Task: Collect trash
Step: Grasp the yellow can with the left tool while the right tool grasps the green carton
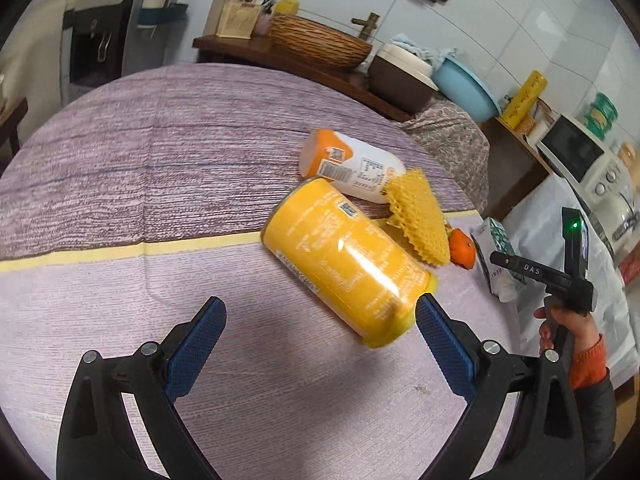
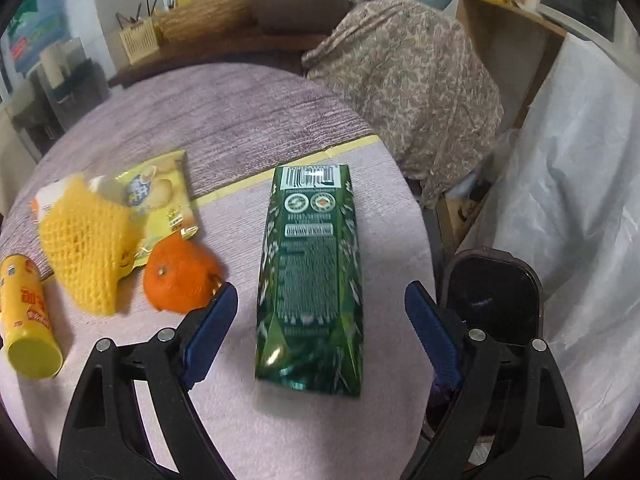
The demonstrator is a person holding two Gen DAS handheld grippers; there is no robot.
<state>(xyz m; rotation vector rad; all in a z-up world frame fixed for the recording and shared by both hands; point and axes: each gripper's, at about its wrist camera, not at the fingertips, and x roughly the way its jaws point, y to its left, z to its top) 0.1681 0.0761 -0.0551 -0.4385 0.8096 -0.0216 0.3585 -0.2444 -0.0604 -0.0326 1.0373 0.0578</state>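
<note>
A yellow can lies on its side on the purple tablecloth, also seen in the right wrist view. My left gripper is open; the can's near end lies just ahead, by the right finger. Behind it lie a white and orange bottle, a yellow foam net and an orange peel. My right gripper is open, and a green carton lies flat between its fingers. The foam net, peel and a yellow snack wrapper lie to its left.
A dark bin stands beside the table's right edge, under my right gripper's right finger. A cloth-covered object stands beyond the table. A wooden shelf with a woven basket and pots runs behind. The table edge is close on the right.
</note>
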